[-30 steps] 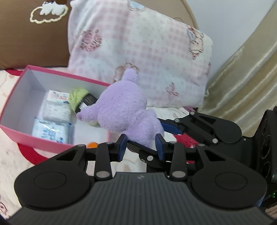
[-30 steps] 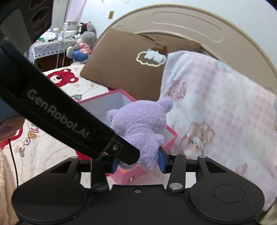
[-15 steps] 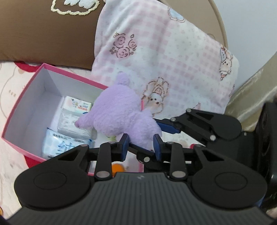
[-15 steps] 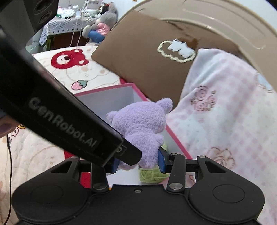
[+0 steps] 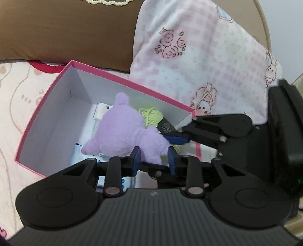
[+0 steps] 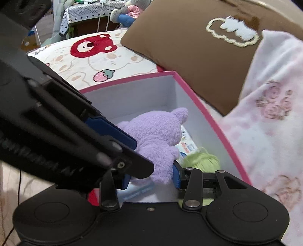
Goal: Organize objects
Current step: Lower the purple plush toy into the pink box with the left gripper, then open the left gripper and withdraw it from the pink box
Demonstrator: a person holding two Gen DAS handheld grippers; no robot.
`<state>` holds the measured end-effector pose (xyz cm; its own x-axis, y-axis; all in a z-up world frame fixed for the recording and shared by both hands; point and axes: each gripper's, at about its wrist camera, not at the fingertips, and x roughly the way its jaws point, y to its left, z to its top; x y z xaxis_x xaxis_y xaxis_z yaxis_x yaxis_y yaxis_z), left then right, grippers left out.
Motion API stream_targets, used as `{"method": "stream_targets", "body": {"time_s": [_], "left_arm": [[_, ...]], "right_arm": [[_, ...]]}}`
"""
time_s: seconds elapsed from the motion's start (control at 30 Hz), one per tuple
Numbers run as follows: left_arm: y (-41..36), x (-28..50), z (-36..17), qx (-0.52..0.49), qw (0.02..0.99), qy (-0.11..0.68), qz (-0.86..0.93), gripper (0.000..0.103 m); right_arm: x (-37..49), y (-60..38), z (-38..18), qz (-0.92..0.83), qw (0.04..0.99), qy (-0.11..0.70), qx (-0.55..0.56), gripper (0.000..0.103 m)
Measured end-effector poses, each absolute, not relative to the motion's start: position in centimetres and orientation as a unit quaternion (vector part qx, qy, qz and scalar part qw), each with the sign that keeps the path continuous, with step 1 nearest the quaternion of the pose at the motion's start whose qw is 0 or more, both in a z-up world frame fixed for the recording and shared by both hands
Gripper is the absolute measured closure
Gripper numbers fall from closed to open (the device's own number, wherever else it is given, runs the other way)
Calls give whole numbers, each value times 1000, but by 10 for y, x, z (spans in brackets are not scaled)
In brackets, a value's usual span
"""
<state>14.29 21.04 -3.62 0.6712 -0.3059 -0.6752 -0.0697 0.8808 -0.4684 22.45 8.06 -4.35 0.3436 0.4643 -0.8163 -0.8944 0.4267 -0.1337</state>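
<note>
A purple plush toy hangs over the inside of a pink box with white walls. My left gripper is shut on one of its lower limbs. From the right, my right gripper is shut on the toy's lower body, and one of its blue pads shows beside the toy. In the box lie a green yarn ball and white-and-blue tissue packs, partly hidden under the toy.
The box sits on a bed sheet with a red bear print. A brown pillow and a pink checked pillow lean right behind it. A cluttered table stands far off past the bed.
Both grippers have come down and forward with the plush toy, which has gone from the box's near right edge to over its inside. The box now looks larger and closer.
</note>
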Motion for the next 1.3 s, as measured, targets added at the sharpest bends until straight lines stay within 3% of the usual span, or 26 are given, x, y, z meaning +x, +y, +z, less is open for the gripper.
{"method": "stream_targets", "body": {"time_s": [0.43, 0.77, 1.07, 1.23, 1.3], "left_arm": [[245, 150, -56, -231, 877, 416, -58, 71], [243, 146, -47, -207, 889, 406, -38, 71], [241, 155, -64, -202, 880, 429, -21, 71], [244, 152, -68, -214, 876, 433, -18, 71], [243, 153, -67, -210, 878, 429, -18, 73]], "right_arm": [[239, 78, -71, 520, 721, 403, -218, 56], [261, 76, -89, 543, 660, 484, -187, 55], [268, 63, -90, 483, 685, 520, -163, 31], [268, 46, -92, 450, 717, 520, -118, 31], [269, 41, -93, 438, 728, 521, -82, 38]]}}
